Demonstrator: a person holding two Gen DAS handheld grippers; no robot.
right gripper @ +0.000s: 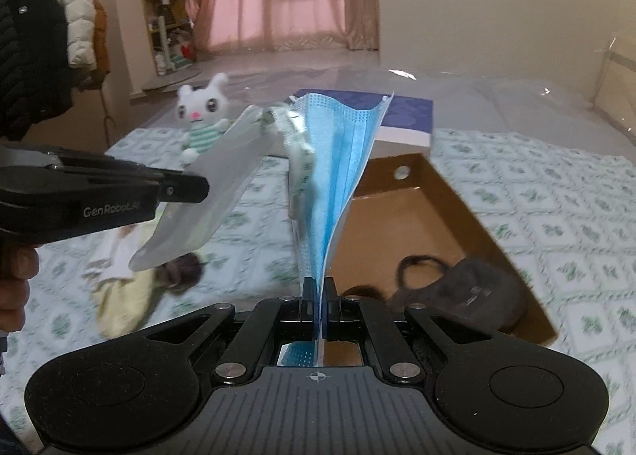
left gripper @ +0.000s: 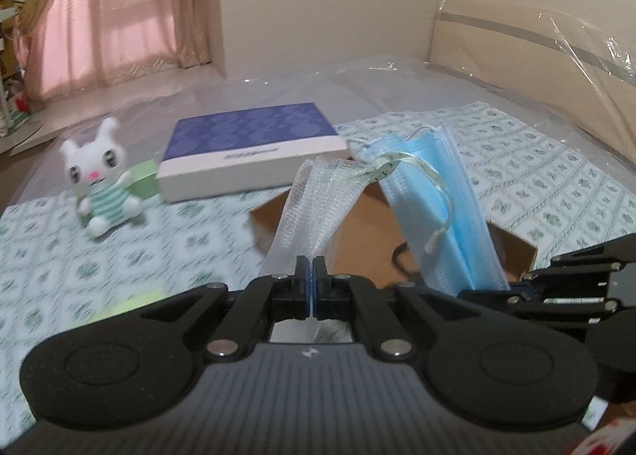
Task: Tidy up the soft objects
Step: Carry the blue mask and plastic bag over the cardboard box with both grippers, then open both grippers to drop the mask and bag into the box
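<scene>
My left gripper is shut on a clear mesh plastic bag, held above the bed; the gripper also shows at the left of the right wrist view. My right gripper is shut on a blue face mask, held upright over the open cardboard box. The mask stands to the right of the bag in the left wrist view. A measuring tape links bag and mask. A dark mask lies in the box.
A white plush bunny sits on the patterned bedspread at the left. A blue-topped flat box lies behind the cardboard box. Yellow cloth and a dark soft item lie on the bed. A headboard stands at the right.
</scene>
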